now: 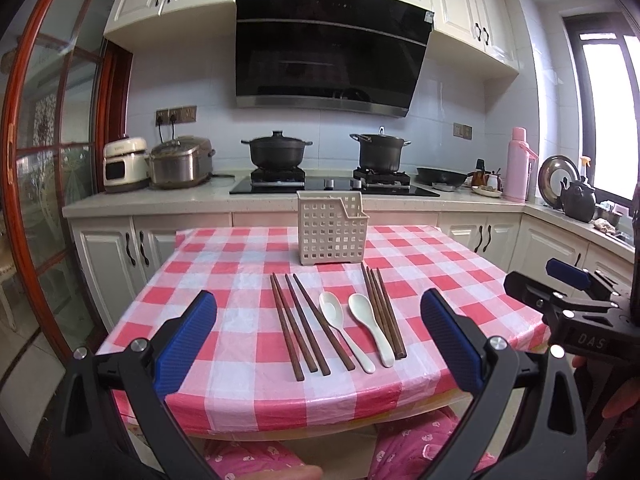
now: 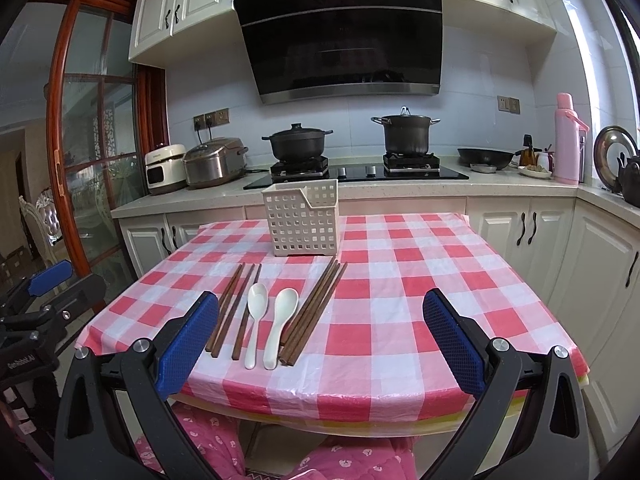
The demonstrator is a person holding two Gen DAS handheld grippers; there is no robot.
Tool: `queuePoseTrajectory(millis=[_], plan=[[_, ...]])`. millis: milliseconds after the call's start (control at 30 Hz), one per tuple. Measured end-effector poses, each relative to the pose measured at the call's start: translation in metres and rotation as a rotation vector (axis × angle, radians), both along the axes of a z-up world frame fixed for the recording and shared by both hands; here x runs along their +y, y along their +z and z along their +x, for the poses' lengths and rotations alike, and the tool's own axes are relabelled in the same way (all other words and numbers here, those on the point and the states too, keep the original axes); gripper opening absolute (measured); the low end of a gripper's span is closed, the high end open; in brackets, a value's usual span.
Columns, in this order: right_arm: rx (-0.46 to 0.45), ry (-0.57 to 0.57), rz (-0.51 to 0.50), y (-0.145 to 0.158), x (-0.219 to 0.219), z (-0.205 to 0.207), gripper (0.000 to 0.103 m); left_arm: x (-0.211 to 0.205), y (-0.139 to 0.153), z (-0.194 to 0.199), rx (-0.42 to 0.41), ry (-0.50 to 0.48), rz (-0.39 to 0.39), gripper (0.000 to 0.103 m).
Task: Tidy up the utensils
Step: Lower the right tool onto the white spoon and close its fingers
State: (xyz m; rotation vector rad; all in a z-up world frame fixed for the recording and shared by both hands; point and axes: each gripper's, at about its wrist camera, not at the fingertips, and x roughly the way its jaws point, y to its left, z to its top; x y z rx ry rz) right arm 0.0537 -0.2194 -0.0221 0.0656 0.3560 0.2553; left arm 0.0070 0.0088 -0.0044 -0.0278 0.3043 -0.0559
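Wooden chopsticks (image 1: 308, 324) flank two white spoons (image 1: 362, 326) | perforated cream caddy (image 1: 331, 233) behind | both grippers spread, empty

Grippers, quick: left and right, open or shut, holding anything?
Left gripper: open, holding nothing, above the table's near edge.
Right gripper: open, holding nothing; the chopsticks and spoons lie untouched on the table.

Materials on the checked table

Dark matt wooden chopsticks (image 1: 306, 322) lie by two glossy, probably ceramic spoons (image 1: 370, 330) on a thin, crinkled plastic tablecloth (image 1: 240, 384); the perforated basket (image 1: 331, 232) looks like matt cream plastic, the gripper pads (image 2: 186, 344) like ribbed blue rubber.
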Motion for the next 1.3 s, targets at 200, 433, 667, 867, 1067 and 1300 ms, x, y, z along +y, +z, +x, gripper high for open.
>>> queuePoseTrajectory(millis=[200, 433, 667, 867, 1067, 1300], plan=[[0.049, 0.0, -0.019, -0.008, 0.006, 0.032, 0.096, 0.012, -0.007, 0.027, 0.043, 0.023, 0.011, 0.098], [0.16, -0.001, -0.011, -0.03, 0.015, 0.089, 0.096, 0.031, -0.018, 0.078, 0.126, 0.014, 0.006, 0.098], [0.27, 0.051, -0.043, -0.053, 0.043, 0.144, 0.087, 0.05, -0.03, 0.128, 0.179, 0.028, -0.005, 0.098], [0.318, 0.084, -0.091, -0.064, 0.075, 0.172, 0.074, 0.064, -0.046, 0.164, 0.239, 0.059, -0.032, 0.098], [0.383, 0.096, -0.163, -0.079, 0.105, 0.193, 0.059, 0.078, -0.064, 0.182, 0.276, 0.093, -0.06, 0.098], [0.431, 0.078, -0.207, -0.087, 0.117, 0.21, 0.054, 0.081, -0.069, 0.185, 0.246, 0.116, -0.037, 0.098]])
